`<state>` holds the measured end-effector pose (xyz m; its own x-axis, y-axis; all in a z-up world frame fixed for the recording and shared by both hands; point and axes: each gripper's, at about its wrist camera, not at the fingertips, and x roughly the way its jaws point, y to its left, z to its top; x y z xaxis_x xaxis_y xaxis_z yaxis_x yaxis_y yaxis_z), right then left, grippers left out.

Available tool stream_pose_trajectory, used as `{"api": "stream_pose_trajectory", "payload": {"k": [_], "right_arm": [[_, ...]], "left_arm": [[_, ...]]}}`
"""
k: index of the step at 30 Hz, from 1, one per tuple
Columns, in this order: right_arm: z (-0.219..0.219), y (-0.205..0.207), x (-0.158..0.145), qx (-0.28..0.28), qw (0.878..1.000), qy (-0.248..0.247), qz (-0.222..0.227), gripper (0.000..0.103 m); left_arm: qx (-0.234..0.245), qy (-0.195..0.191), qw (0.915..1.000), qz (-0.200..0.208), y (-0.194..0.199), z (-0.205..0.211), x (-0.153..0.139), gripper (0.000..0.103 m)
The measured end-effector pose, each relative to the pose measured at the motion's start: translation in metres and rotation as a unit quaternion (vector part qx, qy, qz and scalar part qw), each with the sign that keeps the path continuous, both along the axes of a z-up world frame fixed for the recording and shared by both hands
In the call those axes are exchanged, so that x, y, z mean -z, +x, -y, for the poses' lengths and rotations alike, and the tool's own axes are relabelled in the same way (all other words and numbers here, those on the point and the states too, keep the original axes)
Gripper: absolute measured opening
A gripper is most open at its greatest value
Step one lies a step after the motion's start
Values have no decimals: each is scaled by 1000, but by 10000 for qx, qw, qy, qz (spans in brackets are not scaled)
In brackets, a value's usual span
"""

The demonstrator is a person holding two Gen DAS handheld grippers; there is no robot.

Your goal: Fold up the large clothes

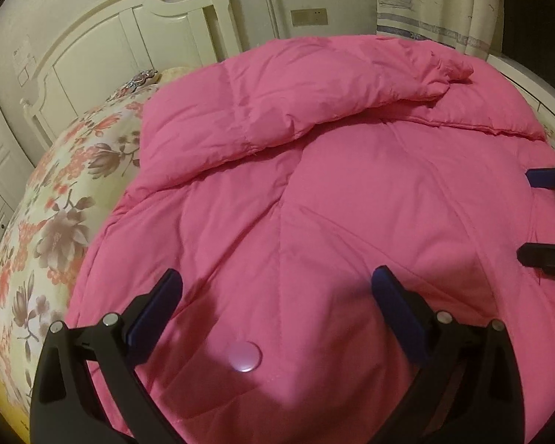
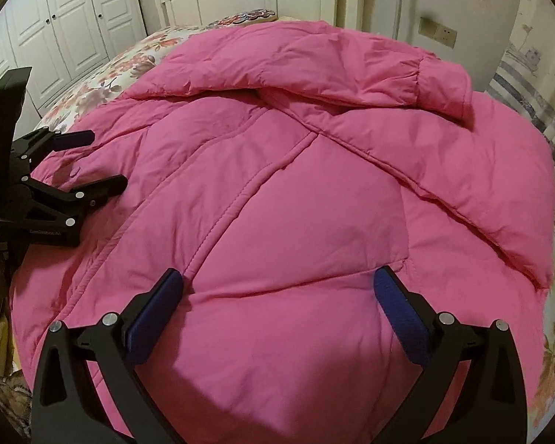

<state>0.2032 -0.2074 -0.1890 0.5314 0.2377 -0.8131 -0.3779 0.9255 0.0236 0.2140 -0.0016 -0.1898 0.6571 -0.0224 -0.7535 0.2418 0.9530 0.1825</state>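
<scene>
A large pink padded jacket (image 1: pixel 333 203) lies spread on the bed; it also fills the right wrist view (image 2: pixel 296 203). One sleeve (image 1: pixel 296 88) is folded across its upper part, with the cuff at the right (image 2: pixel 444 85). A pink snap button (image 1: pixel 245 356) sits between my left fingers. My left gripper (image 1: pixel 277 288) is open just above the jacket's near left part and also shows in the right wrist view (image 2: pixel 100 159). My right gripper (image 2: pixel 277 288) is open above the near right part and shows at the left wrist view's right edge (image 1: pixel 536 214). Neither holds anything.
The bed has a floral cover (image 1: pixel 55 203) and a white headboard (image 1: pixel 137 26). White wardrobe doors (image 2: pixel 66 18) stand at the left. A curtain (image 1: pixel 436 0) and a wall socket (image 1: pixel 310 17) are behind the bed at the right.
</scene>
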Motion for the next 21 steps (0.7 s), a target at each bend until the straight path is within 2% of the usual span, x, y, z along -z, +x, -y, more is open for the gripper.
{"api": "stream_pose_trajectory", "payload": {"k": [3, 5, 8, 10, 14, 16, 21], "right_arm": [[3, -21, -16, 127, 9997, -160, 155, 98], [9, -39, -29, 71, 9995, -79, 298, 98], [23, -74, -35, 72, 9992, -34, 385, 98], [32, -89, -28, 143, 9994, -57, 313, 98], [51, -108, 7, 367, 9993, -8, -3, 99], [56, -114, 12, 391, 9989, 185, 199, 99], [52, -114, 16, 390, 9989, 37, 277, 99]], "left_arm": [[-102, -43, 9999, 132, -15, -5, -17, 101], [-8, -191, 9996, 218, -35, -9, -31, 101], [46, -135, 9994, 303, -62, -15, -37, 101], [58, -48, 9998, 192, -75, -19, -30, 101], [-20, 141, 9997, -189, -87, -28, 5, 101], [-79, -70, 9998, -156, -88, -34, 10, 101], [-86, 14, 10000, 5, -87, -31, 14, 101]]}}
